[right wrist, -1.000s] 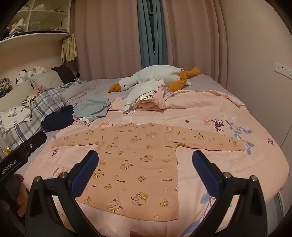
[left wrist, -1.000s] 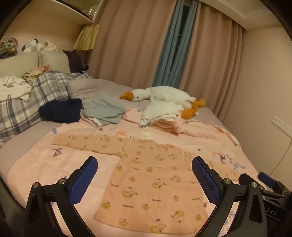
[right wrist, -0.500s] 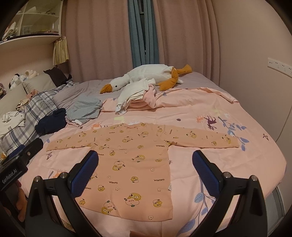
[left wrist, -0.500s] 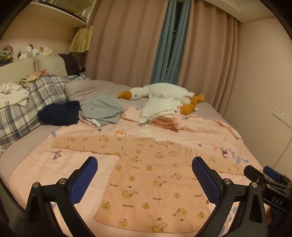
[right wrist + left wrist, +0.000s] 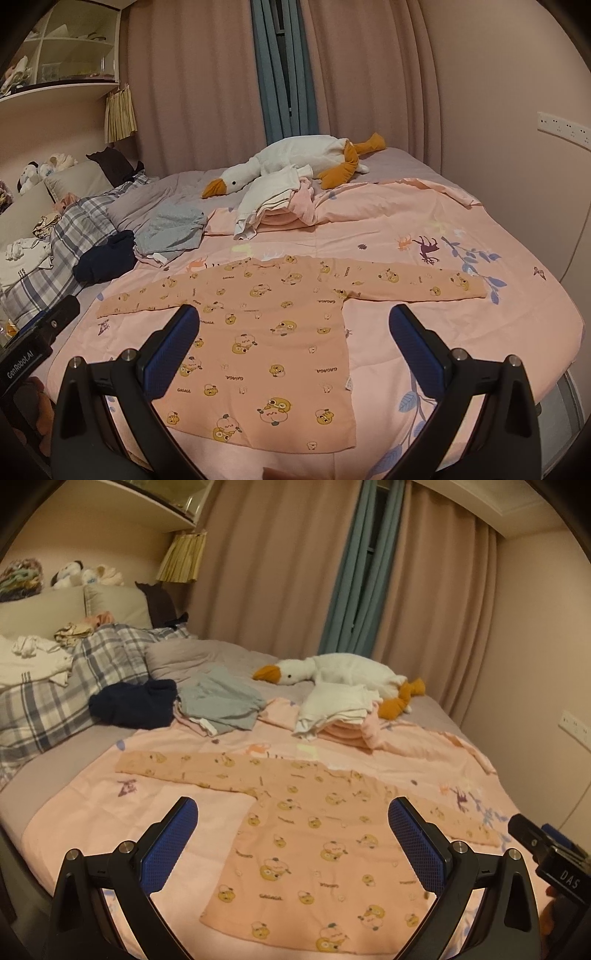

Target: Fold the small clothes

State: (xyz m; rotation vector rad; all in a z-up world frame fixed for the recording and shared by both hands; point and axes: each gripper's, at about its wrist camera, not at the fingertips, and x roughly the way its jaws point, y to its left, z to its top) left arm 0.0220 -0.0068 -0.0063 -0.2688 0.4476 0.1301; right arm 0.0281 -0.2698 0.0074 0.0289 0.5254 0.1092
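Note:
A small peach long-sleeved shirt with yellow duck prints [image 5: 314,834] lies flat on the pink quilt, both sleeves spread out; it also shows in the right wrist view [image 5: 273,328]. My left gripper [image 5: 293,845] is open and empty, held above the shirt's near hem. My right gripper [image 5: 291,354] is open and empty, also above the shirt's lower half. The right gripper's body [image 5: 554,860] shows at the right edge of the left wrist view.
A pile of white and pink folded clothes [image 5: 275,205] lies beyond the shirt, with a plush goose [image 5: 295,158] behind it. Grey clothes [image 5: 171,230], a navy garment [image 5: 107,256] and a plaid pillow [image 5: 55,686] lie at the left. The bed's right edge [image 5: 565,354] is near a wall.
Both grippers have shifted a little, so the shirt sits slightly differently in each view. The shirt has not moved and both grippers have stayed open.

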